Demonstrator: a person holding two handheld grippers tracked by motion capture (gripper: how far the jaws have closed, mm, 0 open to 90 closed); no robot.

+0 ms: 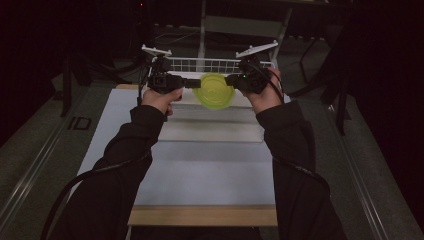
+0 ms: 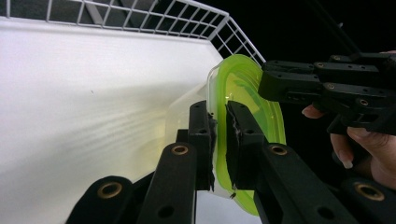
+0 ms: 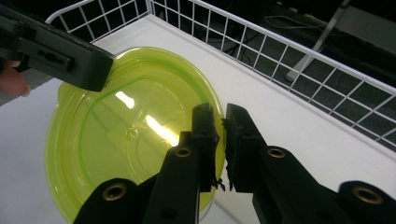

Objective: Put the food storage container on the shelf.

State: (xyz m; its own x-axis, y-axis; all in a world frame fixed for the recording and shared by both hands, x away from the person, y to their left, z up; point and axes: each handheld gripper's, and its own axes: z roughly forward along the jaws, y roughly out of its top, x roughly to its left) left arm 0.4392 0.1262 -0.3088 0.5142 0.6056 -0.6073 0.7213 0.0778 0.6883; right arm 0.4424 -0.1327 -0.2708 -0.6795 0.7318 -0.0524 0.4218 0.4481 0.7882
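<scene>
A round translucent green lid (image 1: 214,90) is held in the air between both grippers, tilted up on edge over the white surface. My left gripper (image 1: 197,83) is shut on its left rim; in the left gripper view the jaws (image 2: 220,116) pinch the lid's edge (image 2: 247,88), with a clear tub wall (image 2: 184,109) just behind it. Opposite, my right gripper (image 1: 229,81) is shut on the rim, and its own view has the jaws (image 3: 223,121) closed over the lid (image 3: 126,130). Each view also catches the other gripper's tip at the lid.
A white wire basket (image 1: 200,64) stands just behind the lid, its mesh wall (image 3: 280,51) close to the grippers. A white mat (image 1: 210,165) covers the table, with a wooden strip (image 1: 200,216) at the near edge. Dark floor and stands surround the table.
</scene>
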